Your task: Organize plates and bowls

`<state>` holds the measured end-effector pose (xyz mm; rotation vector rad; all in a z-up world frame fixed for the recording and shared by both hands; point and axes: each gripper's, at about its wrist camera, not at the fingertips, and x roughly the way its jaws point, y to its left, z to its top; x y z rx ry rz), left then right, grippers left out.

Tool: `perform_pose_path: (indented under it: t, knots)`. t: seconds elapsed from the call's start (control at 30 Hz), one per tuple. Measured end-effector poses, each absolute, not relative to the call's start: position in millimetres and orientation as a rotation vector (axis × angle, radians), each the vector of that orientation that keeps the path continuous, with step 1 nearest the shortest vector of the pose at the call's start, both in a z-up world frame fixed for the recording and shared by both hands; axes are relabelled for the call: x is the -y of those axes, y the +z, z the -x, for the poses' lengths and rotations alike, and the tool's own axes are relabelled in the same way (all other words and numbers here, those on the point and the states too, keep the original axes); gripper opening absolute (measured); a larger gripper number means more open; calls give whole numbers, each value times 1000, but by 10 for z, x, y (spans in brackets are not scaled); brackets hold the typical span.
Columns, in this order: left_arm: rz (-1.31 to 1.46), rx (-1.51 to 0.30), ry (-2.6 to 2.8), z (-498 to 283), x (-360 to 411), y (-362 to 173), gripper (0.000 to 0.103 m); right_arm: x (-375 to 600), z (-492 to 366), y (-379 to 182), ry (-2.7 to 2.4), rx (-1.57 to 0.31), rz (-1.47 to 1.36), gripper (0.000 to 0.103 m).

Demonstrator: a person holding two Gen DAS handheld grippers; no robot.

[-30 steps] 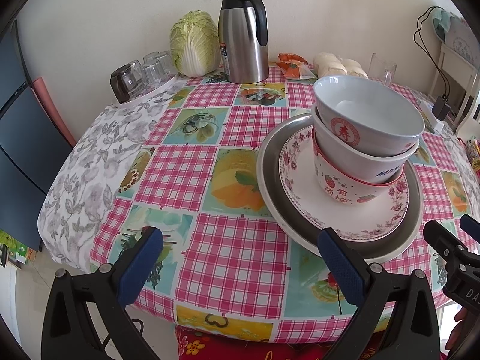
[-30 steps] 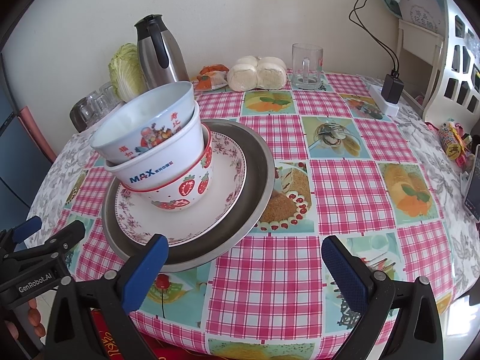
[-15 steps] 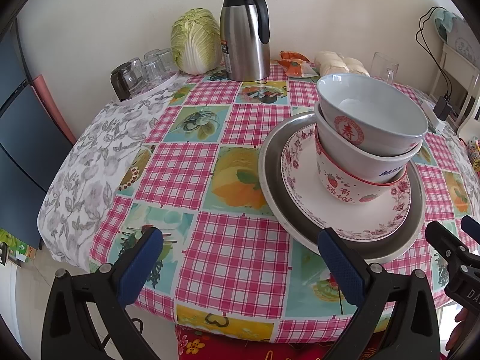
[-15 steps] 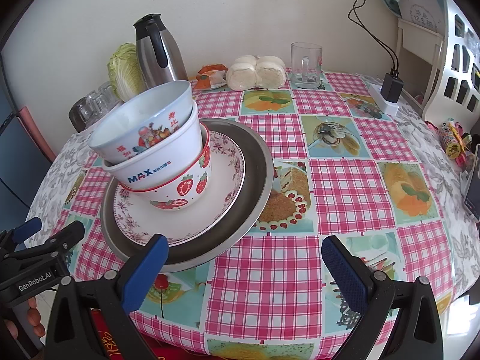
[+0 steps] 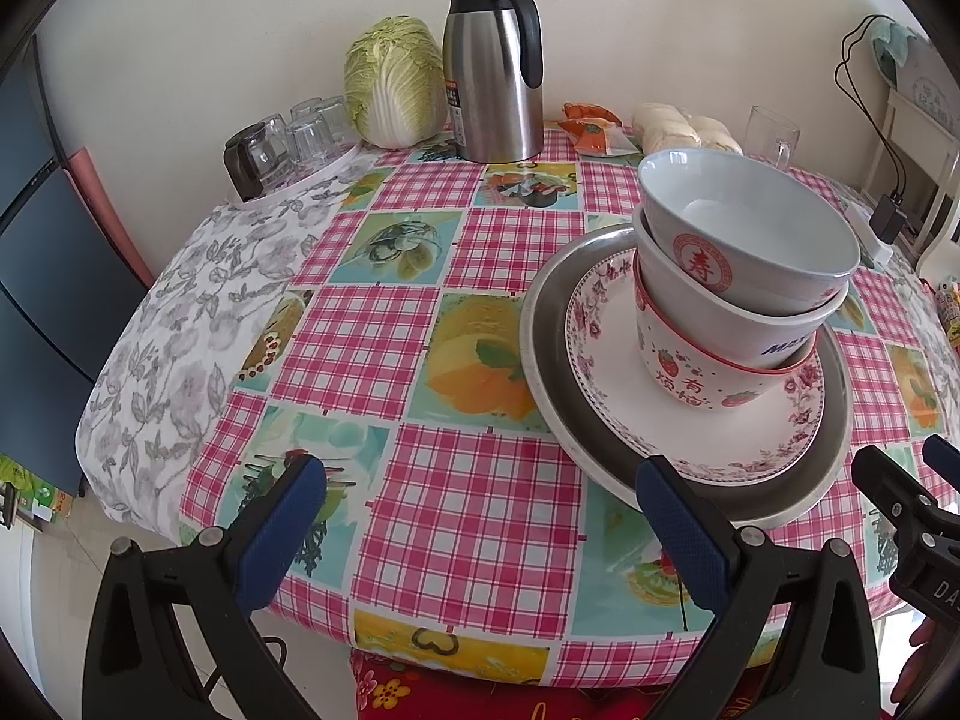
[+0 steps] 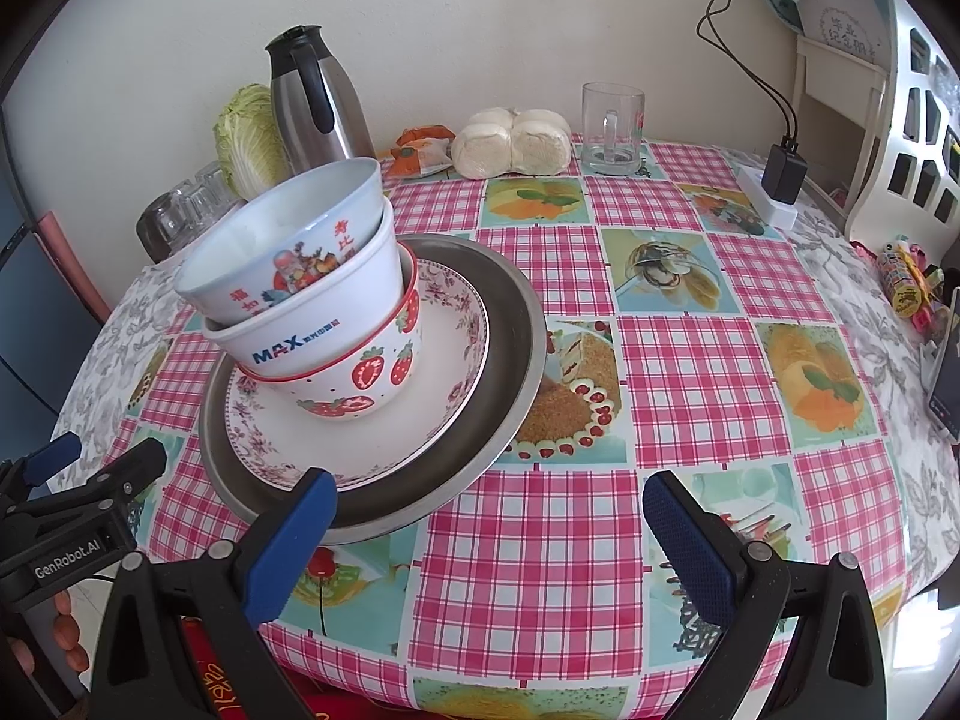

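Three nested bowls sit in a leaning stack, right of centre in the left wrist view: a glossy white bowl with a red round emblem (image 5: 750, 240) on top, a plain white bowl printed MAX (image 6: 312, 330) in the middle, and a strawberry-patterned bowl with a red rim (image 6: 360, 384) at the bottom. They rest on a shallow ceramic plate with a pink floral border (image 5: 600, 348), which lies inside a wide, round metal plate (image 5: 546, 360) of dull grey.

All of it stands on a round surface under a smooth vinyl cloth of pink checks and fruit pictures (image 5: 384, 336).

Left gripper (image 5: 480, 531) hovers at the lower edge of its frame, blue ribbed fingers spread wide and holding nothing, the right one just before the metal rim. Right gripper (image 6: 489, 540) likewise has its fingers apart and empty, low in its frame.

Toward the top of the frames stand a brushed steel jug with a black handle (image 5: 495, 66), a leafy cabbage (image 5: 393, 84), upturned clear glasses (image 5: 294, 138), pale bagged buns (image 6: 513, 141) and a glass mug (image 6: 612, 129).
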<state>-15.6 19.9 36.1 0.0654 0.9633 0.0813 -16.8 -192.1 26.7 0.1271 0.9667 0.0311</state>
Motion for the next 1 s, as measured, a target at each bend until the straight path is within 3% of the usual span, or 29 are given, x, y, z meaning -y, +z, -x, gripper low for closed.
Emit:
perform_pose_path:
  t: [1.0]
  knots:
    - [-57, -929, 92, 187, -204, 436, 103, 1917, 164, 247, 33, -974, -123, 103]
